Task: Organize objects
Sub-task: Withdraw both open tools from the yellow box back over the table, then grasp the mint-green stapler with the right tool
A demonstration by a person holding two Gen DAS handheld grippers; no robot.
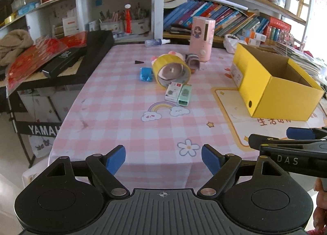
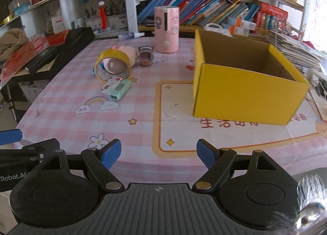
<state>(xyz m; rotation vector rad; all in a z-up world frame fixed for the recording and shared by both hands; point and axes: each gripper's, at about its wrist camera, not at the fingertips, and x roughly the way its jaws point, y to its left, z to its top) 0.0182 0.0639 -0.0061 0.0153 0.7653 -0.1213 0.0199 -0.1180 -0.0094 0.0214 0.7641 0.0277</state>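
A table (image 1: pixel 114 112) covered with a pink checked cloth fills both views, with crowded bookshelves (image 1: pixel 224 14) seen behind it and a black keyboard (image 1: pixel 81 59) piled with red packets off its left edge. On the right part of the cloth an open yellow cardboard box (image 2: pixel 245 92) is set on a printed panel with an orange border; nothing can be made out inside it from these angles.

A tall pink cylindrical container (image 2: pixel 166 29) is stood upright near the far edge, between the box and the cluster of small things. A clear spray bottle (image 1: pixel 157 42) is laid on its side just behind it.

The cluster is gathered left of the box, well apart from it. A yellow roll of tape (image 1: pixel 171 71) is propped on its edge, leaning against a pink plush toy (image 2: pixel 127 51). A small grey-and-pink object (image 2: pixel 145 55) is placed just to the right of the plush. A blue item (image 1: pixel 145 74) is seen touching the left side of the roll. In front of the roll a small white carton (image 1: pixel 173 91) and a mint-green case (image 1: pixel 185 95) are laid side by side, touching. A tiny black wedge (image 1: pixel 139 62) is left on its own farther left.

Both tools are held over the near edge of the table — the left gripper (image 1: pixel 163 158) and the right gripper (image 2: pixel 159 153) alike are spread wide, blue pads (image 1: pixel 117 156) well apart, with nothing between them.
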